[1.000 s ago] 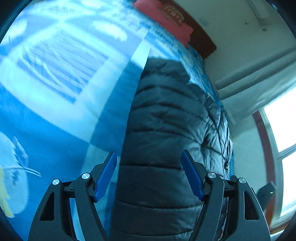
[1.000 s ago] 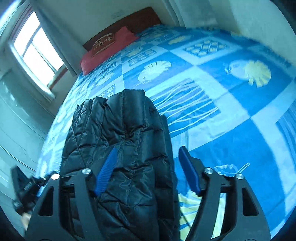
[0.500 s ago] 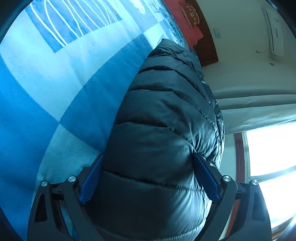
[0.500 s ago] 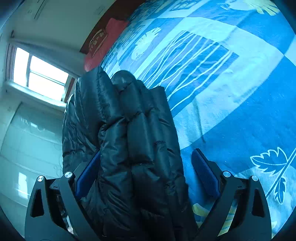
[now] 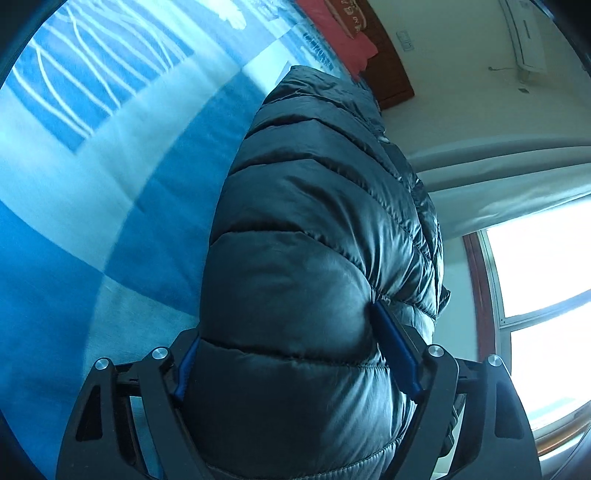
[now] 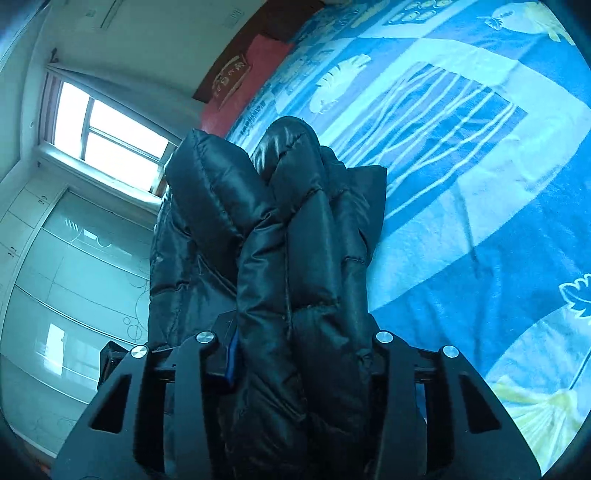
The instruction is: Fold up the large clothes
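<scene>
A black quilted puffer jacket [image 5: 314, 229] lies in a thick folded bundle on the blue patterned bedspread [image 5: 92, 192]. My left gripper [image 5: 291, 354] has its blue pads pressed into both sides of one end of the bundle. In the right wrist view the jacket [image 6: 295, 240] shows as several stacked padded layers. My right gripper [image 6: 303, 354] is closed on the other end, with the layers squeezed between its fingers. The right gripper's pads are mostly hidden by the fabric.
The bedspread [image 6: 480, 184] spreads wide to the side of the jacket. A red pillow [image 5: 340, 29] and a dark headboard [image 5: 391, 74] are at the far end. A window [image 5: 539, 277] and a wardrobe [image 6: 74, 277] line the bedside.
Both grippers moved forward over the ends of the jacket bundle and closed from wide open onto it. The bundle is now squeezed at both ends.
</scene>
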Available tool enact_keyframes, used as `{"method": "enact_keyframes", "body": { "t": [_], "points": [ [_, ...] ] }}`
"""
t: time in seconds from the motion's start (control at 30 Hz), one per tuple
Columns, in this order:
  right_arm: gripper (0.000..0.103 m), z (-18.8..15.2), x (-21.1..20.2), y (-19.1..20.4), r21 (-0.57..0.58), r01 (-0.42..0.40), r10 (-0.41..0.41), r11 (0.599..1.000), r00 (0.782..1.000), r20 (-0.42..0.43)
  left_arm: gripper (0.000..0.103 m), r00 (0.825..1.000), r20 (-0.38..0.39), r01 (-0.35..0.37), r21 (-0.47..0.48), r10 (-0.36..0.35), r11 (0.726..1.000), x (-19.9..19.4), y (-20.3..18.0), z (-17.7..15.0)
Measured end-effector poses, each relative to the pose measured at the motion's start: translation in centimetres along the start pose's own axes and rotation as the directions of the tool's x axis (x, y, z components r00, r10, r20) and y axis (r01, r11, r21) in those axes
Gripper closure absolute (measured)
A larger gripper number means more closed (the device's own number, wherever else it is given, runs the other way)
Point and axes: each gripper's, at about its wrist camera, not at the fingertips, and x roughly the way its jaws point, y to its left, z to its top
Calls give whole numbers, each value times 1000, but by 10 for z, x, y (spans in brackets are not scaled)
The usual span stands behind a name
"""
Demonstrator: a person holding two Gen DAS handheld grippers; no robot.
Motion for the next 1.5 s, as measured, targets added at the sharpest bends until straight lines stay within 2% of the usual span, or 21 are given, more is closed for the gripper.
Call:
{"method": "enact_keyframes", "body": {
  "t": [0.37,0.47,0.6,0.77,0.87,1.0,1.1,1.27,1.3,1.33,1.37,1.5],
  "points": [
    [63,-13,73,62,-18,-99,97,995,992,-84,25,994,96,-47,4,46,999,-68,27,38],
    [63,-13,93,69,-20,-96,93,995,990,-109,25,992,107,-61,-17,62,998,-78,45,46],
    [61,-15,98,73,-27,-58,55,998,991,-122,25,993,95,-58,-58,64,997,-69,65,48],
    [43,-10,95,77,-53,-13,5,998,989,-146,23,996,76,-40,-41,43,998,-69,67,49],
    [31,-9,89,84,-94,18,-32,995,989,-144,23,998,58,-33,-38,36,999,-91,76,49],
    [25,-2,76,89,-134,19,-36,991,992,-125,23,996,77,-36,-3,36,999,-106,75,50],
    [24,11,81,95,-133,28,-44,991,993,-112,23,996,84,-40,-14,41,999,-102,77,63],
    [24,30,103,91,-84,17,-29,996,989,-148,23,993,100,-67,4,66,998,-91,73,86],
    [26,31,107,89,-78,19,-31,997,988,-154,23,992,101,-81,11,80,997,-88,72,90],
    [35,32,110,88,-77,25,-37,997,986,-160,24,991,101,-92,14,91,996,-86,70,92],
    [40,32,113,85,-73,36,-47,997,985,-163,24,990,98,-104,20,101,994,-83,69,94],
    [46,28,117,72,-35,34,-40,999,985,-171,24,988,90,-128,53,123,990,-77,69,95]
  ]
}}
